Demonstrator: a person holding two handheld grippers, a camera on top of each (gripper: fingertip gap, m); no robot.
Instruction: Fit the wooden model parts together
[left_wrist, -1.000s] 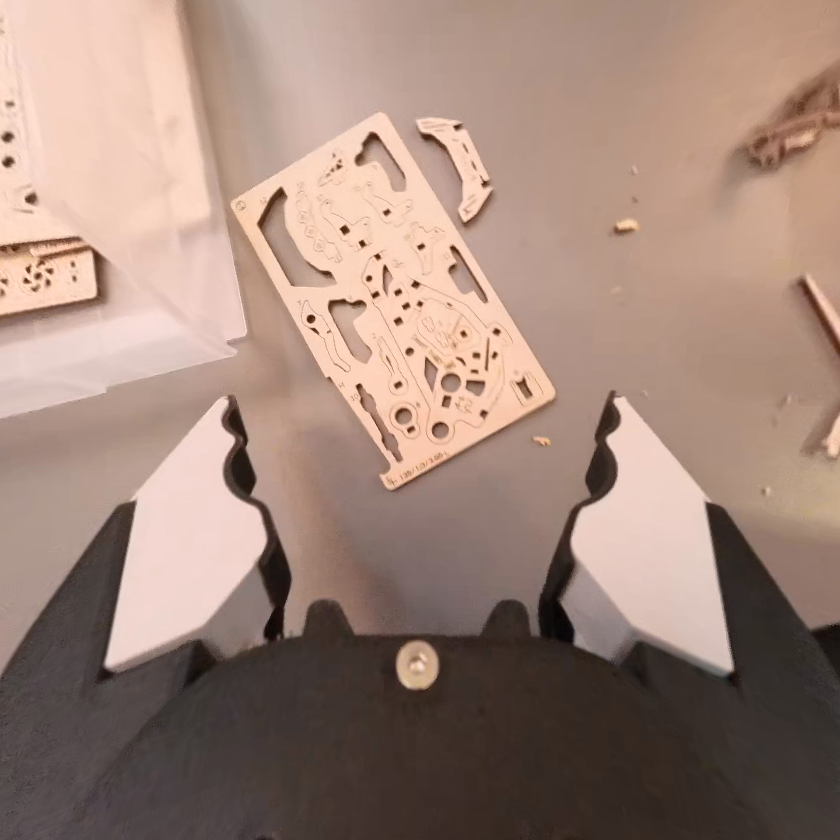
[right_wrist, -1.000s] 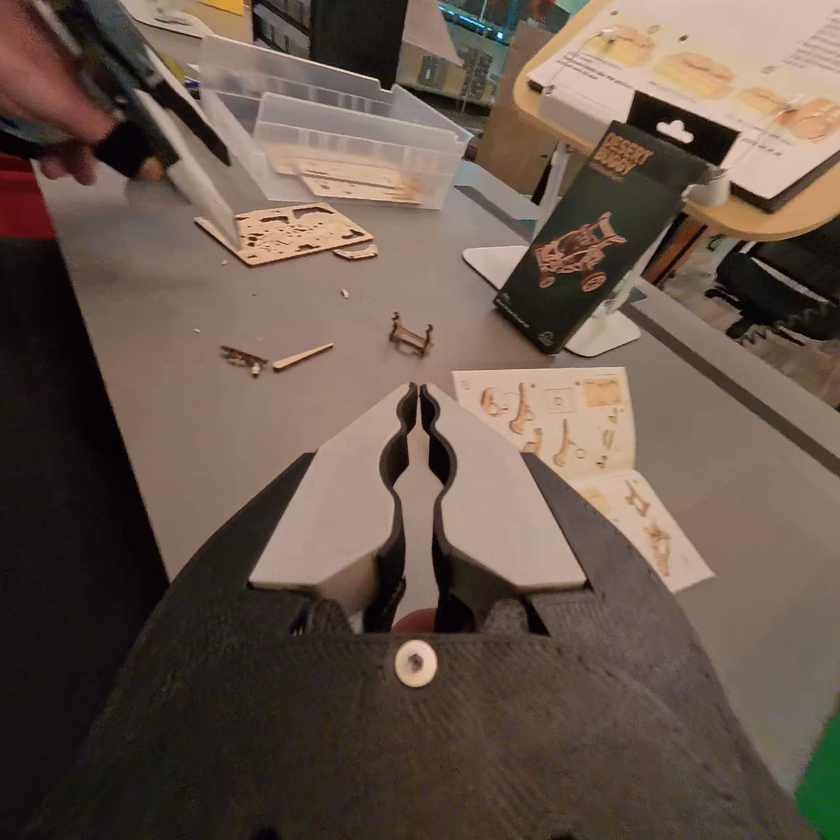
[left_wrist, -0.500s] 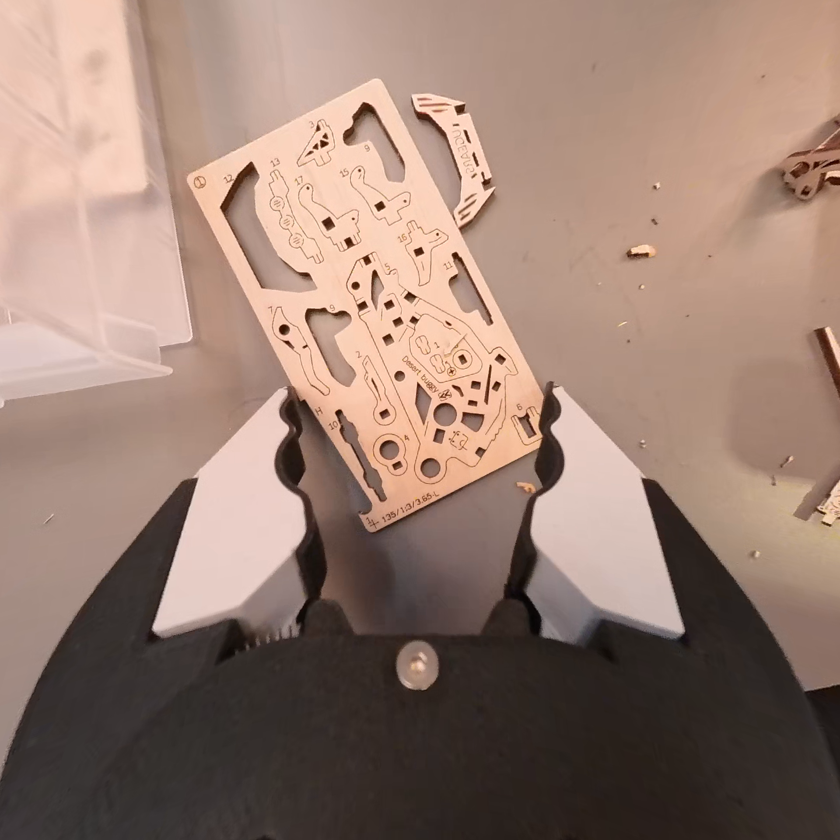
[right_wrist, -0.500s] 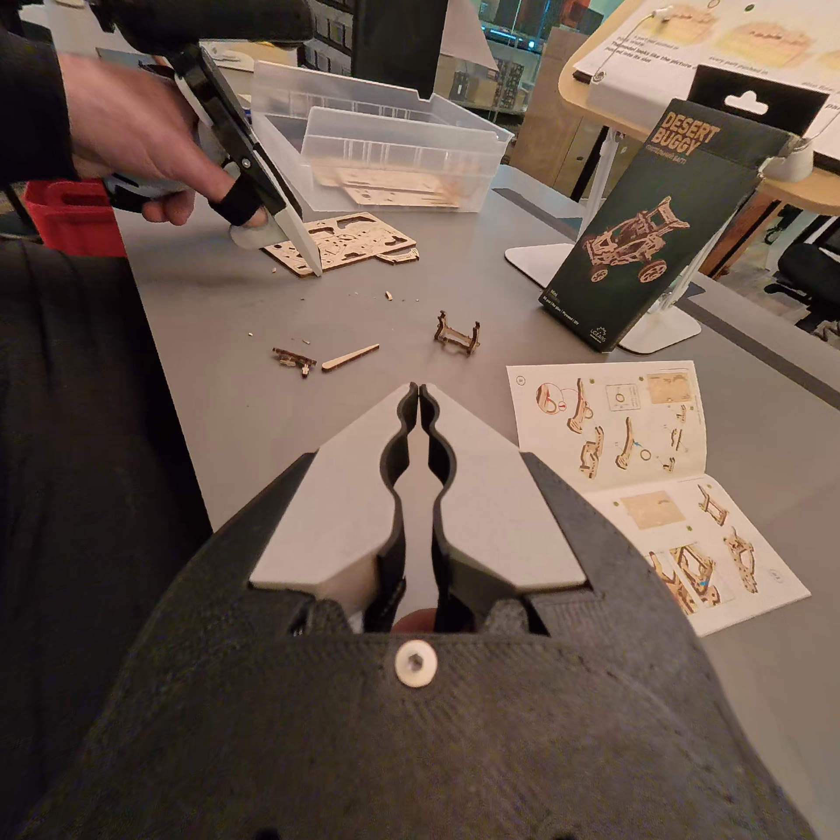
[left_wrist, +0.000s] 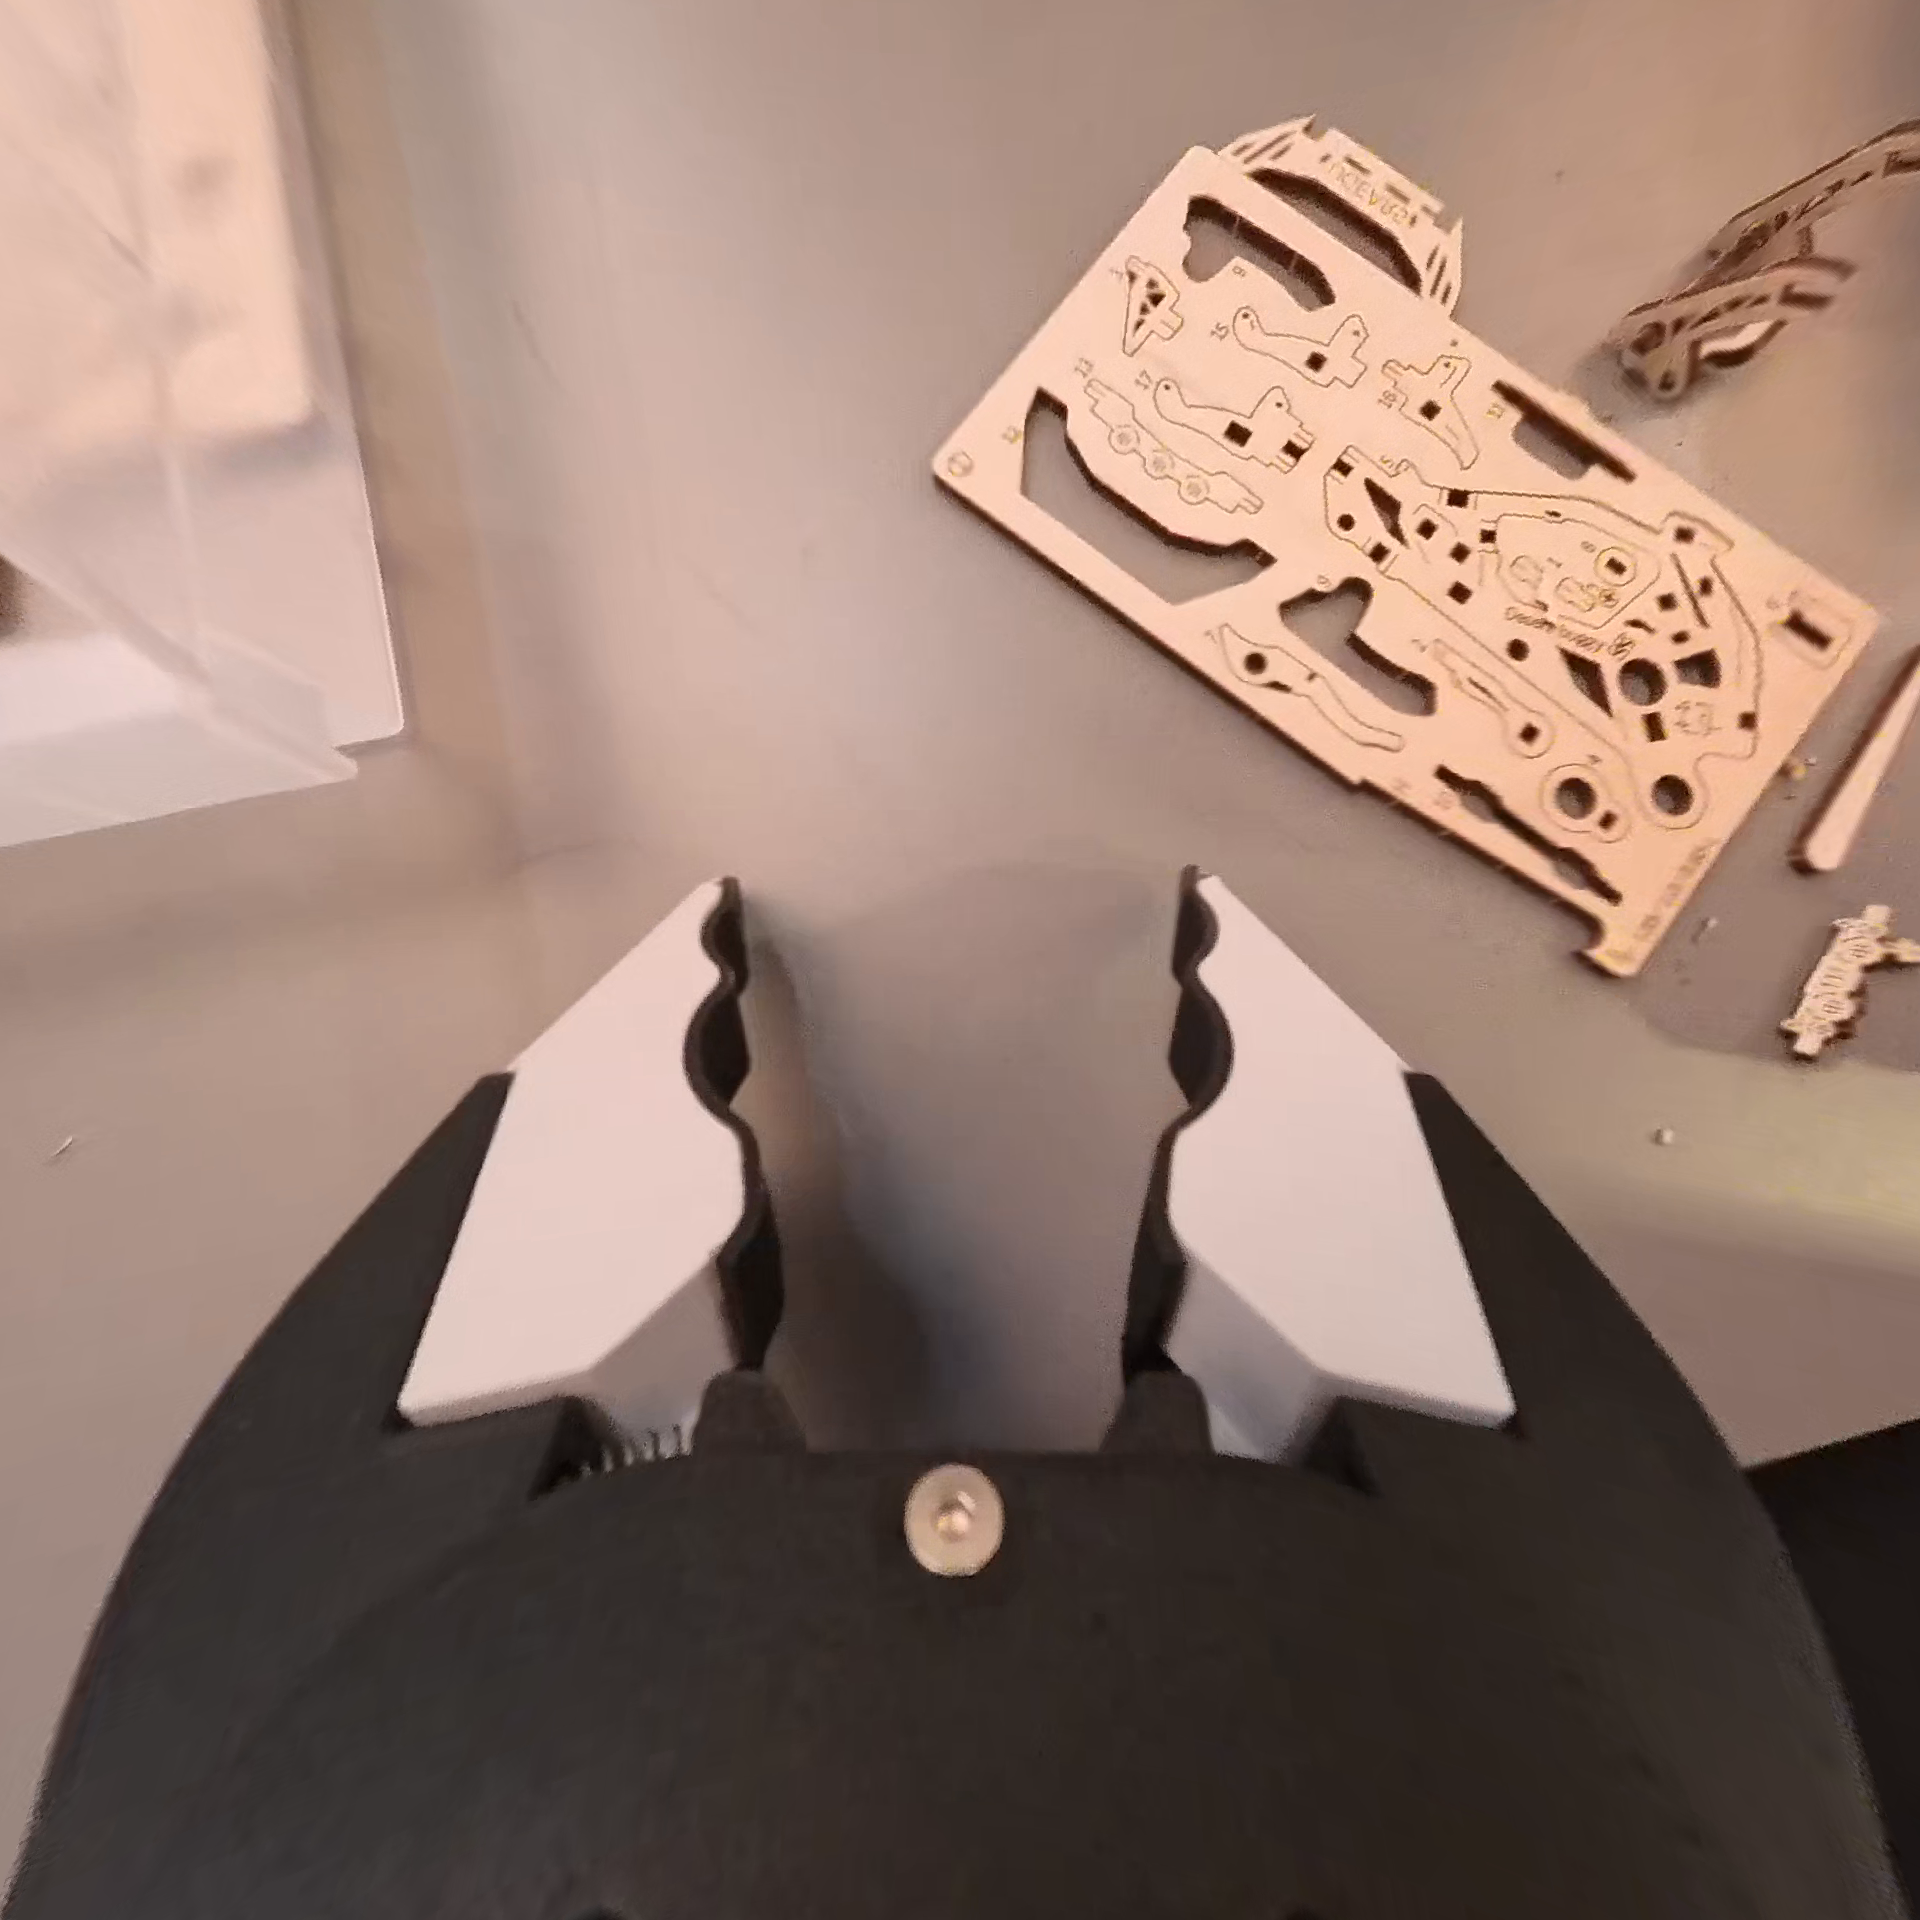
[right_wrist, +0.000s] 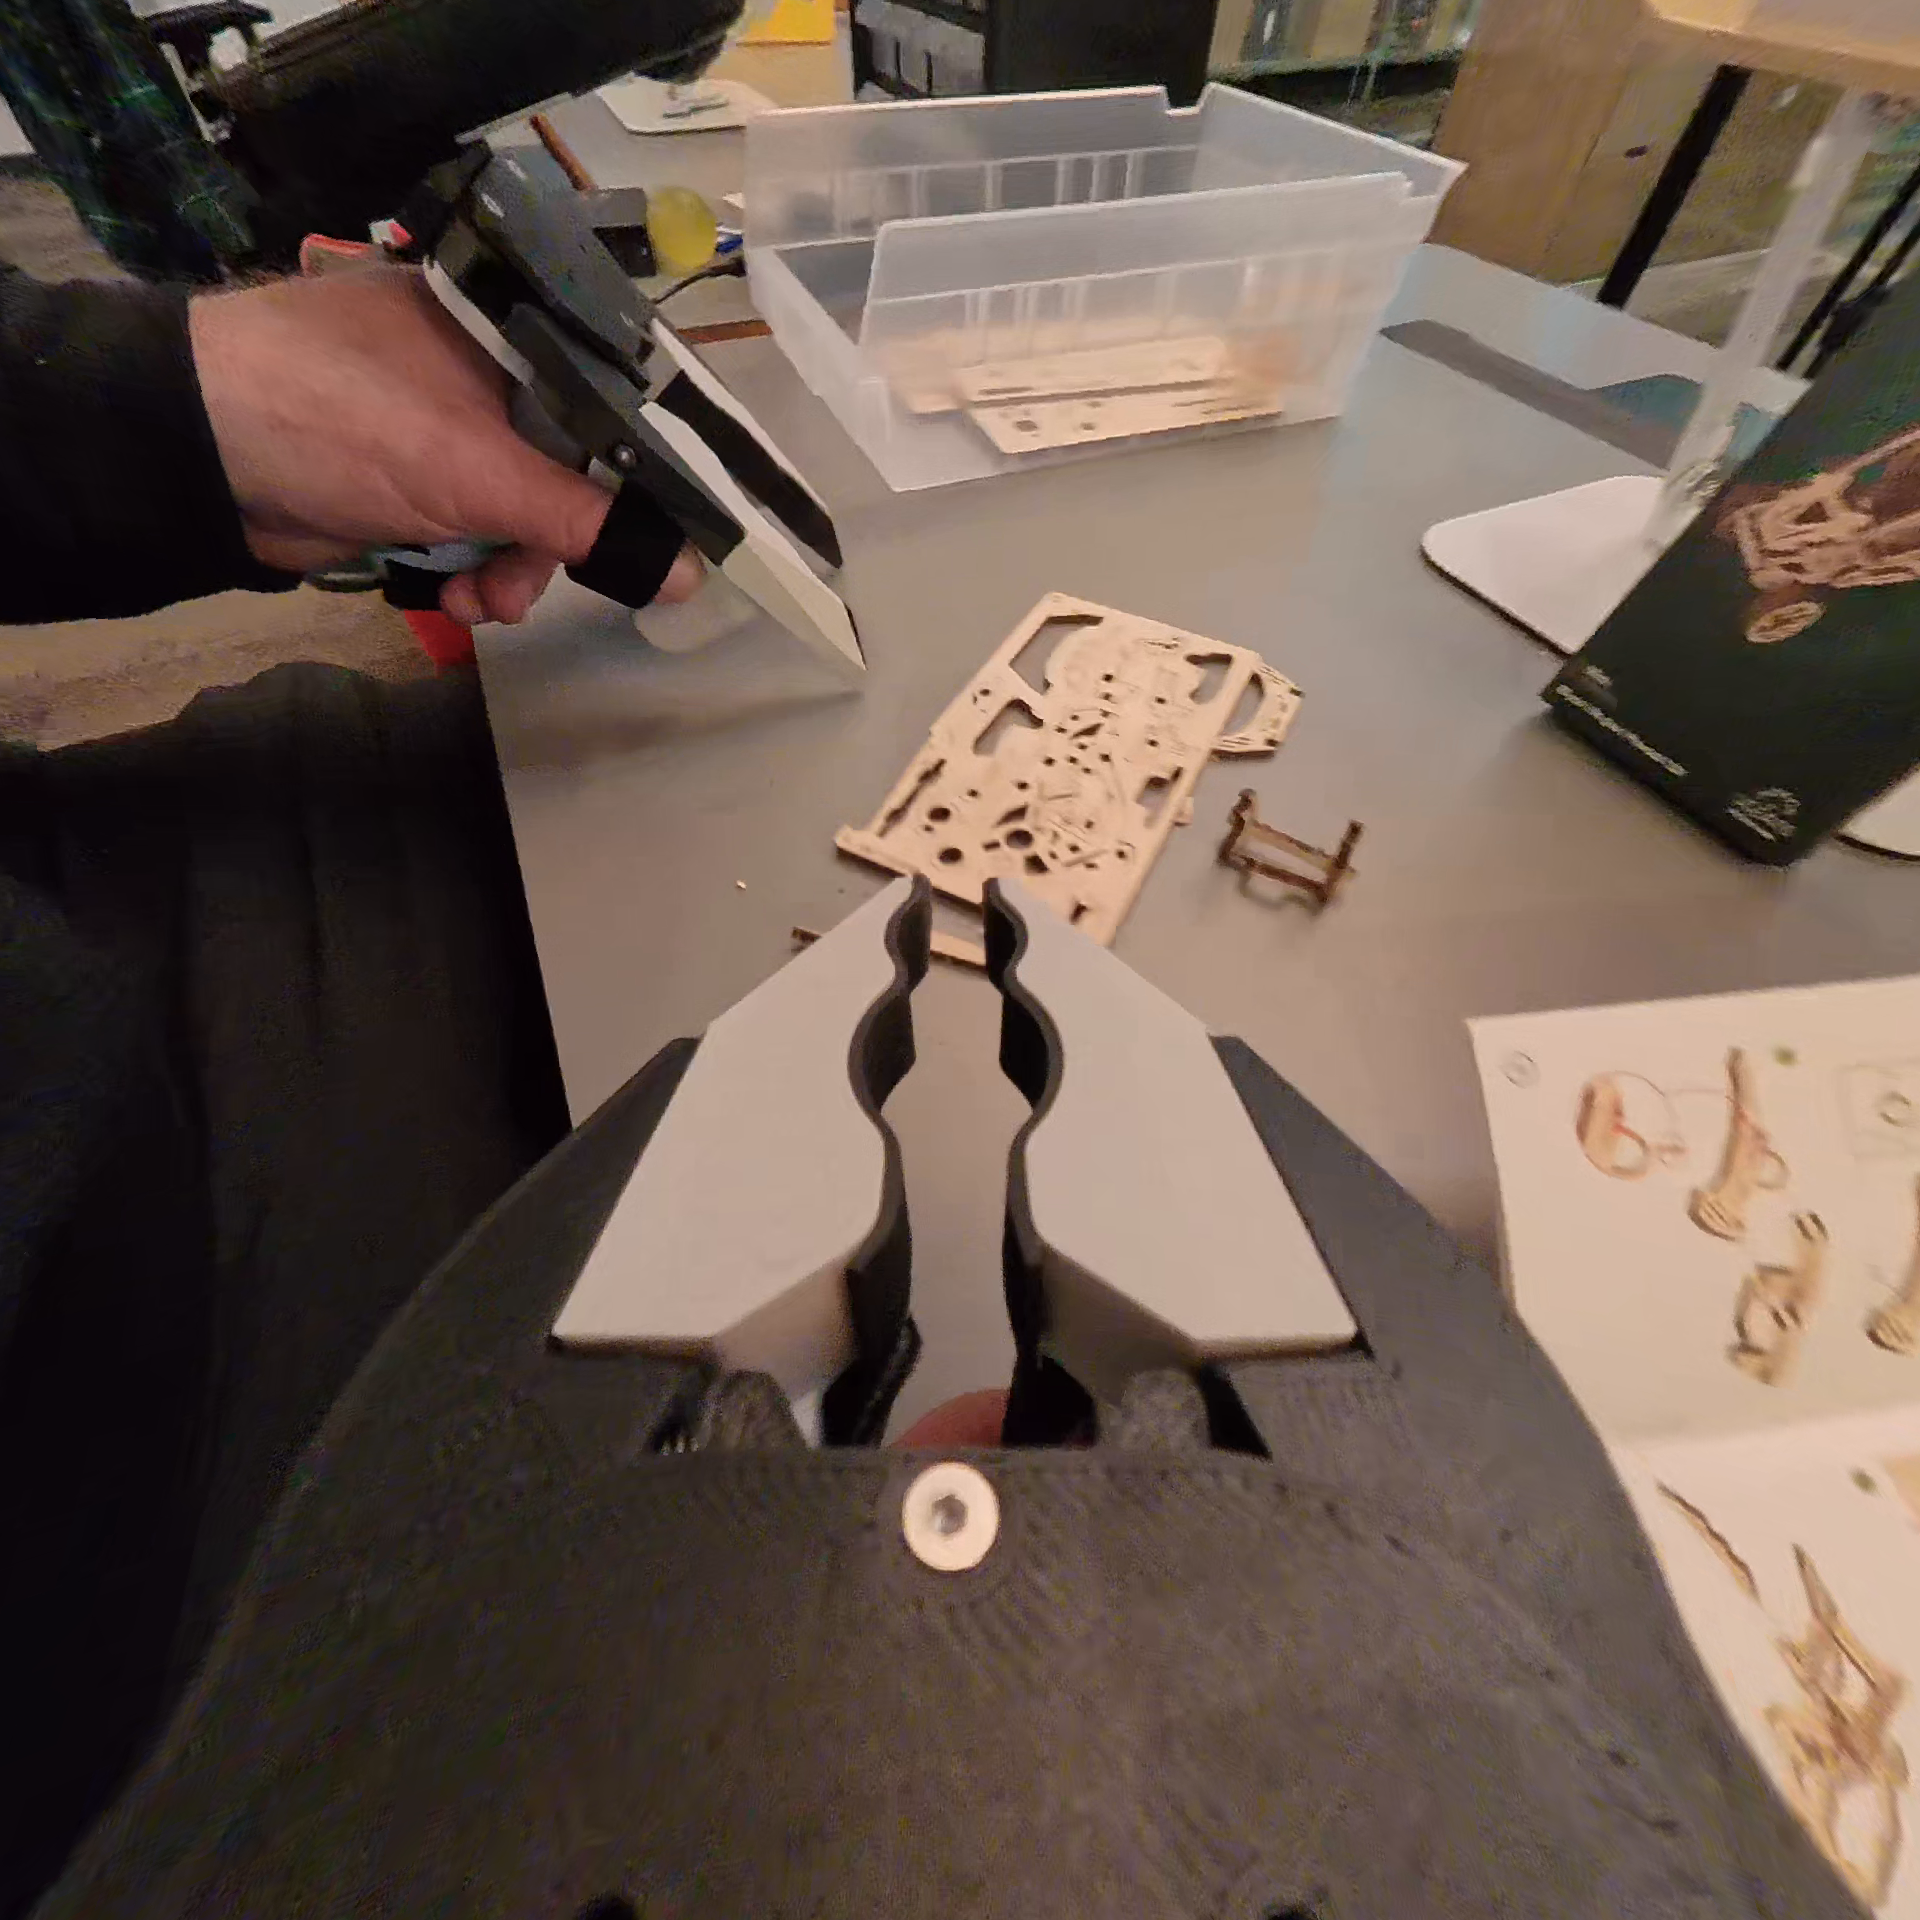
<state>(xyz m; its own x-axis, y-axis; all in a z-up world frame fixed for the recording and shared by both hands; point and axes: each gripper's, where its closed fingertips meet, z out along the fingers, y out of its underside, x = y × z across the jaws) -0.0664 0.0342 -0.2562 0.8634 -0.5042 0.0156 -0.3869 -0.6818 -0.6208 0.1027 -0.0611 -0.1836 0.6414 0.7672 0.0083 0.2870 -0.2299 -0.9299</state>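
Observation:
A laser-cut wooden parts sheet (left_wrist: 1403, 561) lies flat on the grey table (left_wrist: 831, 520); it also shows in the right wrist view (right_wrist: 1070, 769). A loose curved wooden part (left_wrist: 1351, 177) touches its far edge. A small assembled wooden frame (right_wrist: 1288, 847) stands just right of the sheet. My left gripper (left_wrist: 956, 904) is open and empty above bare table, left of the sheet; the right wrist view shows it (right_wrist: 842, 603) in a hand. My right gripper (right_wrist: 954, 894) is open by a narrow gap and empty, hovering at the sheet's near edge over a wooden stick (right_wrist: 951, 945).
A clear plastic bin (right_wrist: 1039, 260) with more wooden sheets stands at the back. A dark product box (right_wrist: 1766, 644) leans on a white stand at right. An instruction leaflet (right_wrist: 1714, 1247) lies at right. A small loose wooden piece (left_wrist: 1844, 982) and crumbs lie near the sheet. The small loose wooden piece (left_wrist: 1844, 982) is about 8 cm from my right fingertips.
The sheet has turned and now lies closer to the stick and frame. My left gripper has moved off it to the left, jaws narrower. My right gripper has moved forward and opened slightly.

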